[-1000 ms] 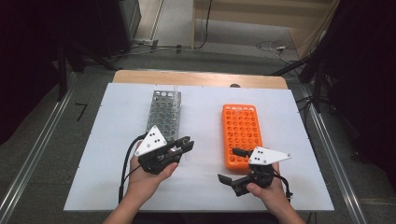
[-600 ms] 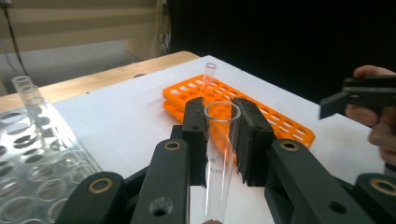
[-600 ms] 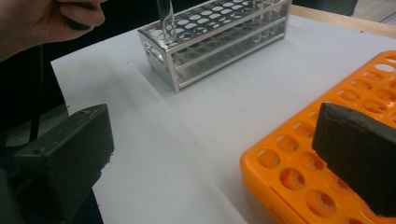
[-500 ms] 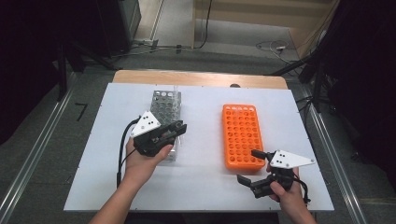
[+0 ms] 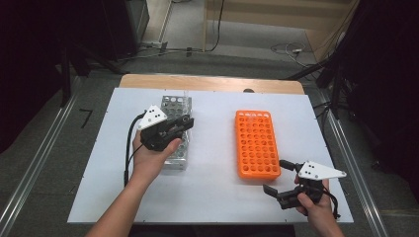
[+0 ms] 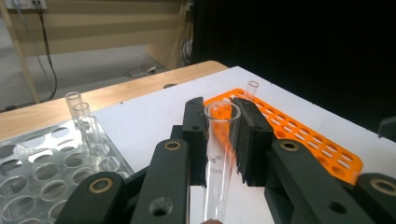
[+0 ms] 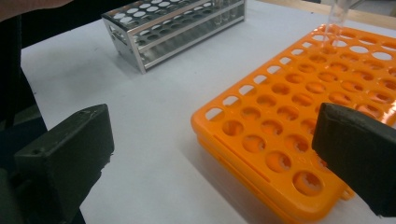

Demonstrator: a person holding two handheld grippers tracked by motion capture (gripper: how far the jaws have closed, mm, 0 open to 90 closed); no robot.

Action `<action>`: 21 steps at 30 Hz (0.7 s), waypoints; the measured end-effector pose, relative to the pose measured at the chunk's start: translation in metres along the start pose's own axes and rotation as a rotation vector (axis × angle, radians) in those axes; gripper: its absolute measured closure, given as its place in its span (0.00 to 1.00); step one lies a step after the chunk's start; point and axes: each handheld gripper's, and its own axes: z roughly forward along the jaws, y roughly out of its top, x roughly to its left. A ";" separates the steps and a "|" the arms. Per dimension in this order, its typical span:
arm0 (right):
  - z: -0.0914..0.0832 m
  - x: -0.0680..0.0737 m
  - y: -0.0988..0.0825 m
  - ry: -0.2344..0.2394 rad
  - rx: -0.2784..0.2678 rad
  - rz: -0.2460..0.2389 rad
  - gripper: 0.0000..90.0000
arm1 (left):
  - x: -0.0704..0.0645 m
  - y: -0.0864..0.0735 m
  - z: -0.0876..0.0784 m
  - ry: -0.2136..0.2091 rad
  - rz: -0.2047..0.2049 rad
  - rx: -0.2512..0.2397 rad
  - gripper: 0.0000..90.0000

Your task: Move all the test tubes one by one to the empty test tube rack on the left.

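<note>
One glass test tube [image 6: 219, 158] stands upright, mouth up, clamped in left hand-held gripper [image 6: 223, 140].

The worktop [image 5: 212, 197] is seen from above and from the person's side by the high view, which is aimed forward and down. The left gripper view is taken close along the left tool [image 6: 223, 140], low over the worktop, toward the orange rack [image 6: 299, 135]. The right gripper view is taken close and low along the right tool [image 7: 210, 158]. The orange rack and the metal rack [image 5: 175, 133] are shared by all three views.
</note>
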 end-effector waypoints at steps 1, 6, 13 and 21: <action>-0.001 -0.001 -0.001 -0.003 0.004 0.001 0.00 | 0.001 0.001 0.001 0.004 -0.002 -0.002 0.84; -0.003 -0.011 -0.005 -0.023 0.009 0.018 0.00 | 0.009 0.004 0.008 0.028 -0.006 -0.009 0.84; -0.004 -0.017 -0.008 -0.042 0.010 0.037 0.00 | 0.022 0.006 0.019 0.072 -0.013 -0.012 0.84; -0.004 -0.019 -0.009 -0.044 0.006 0.037 0.00 | 0.037 0.010 0.032 0.135 -0.016 -0.015 0.84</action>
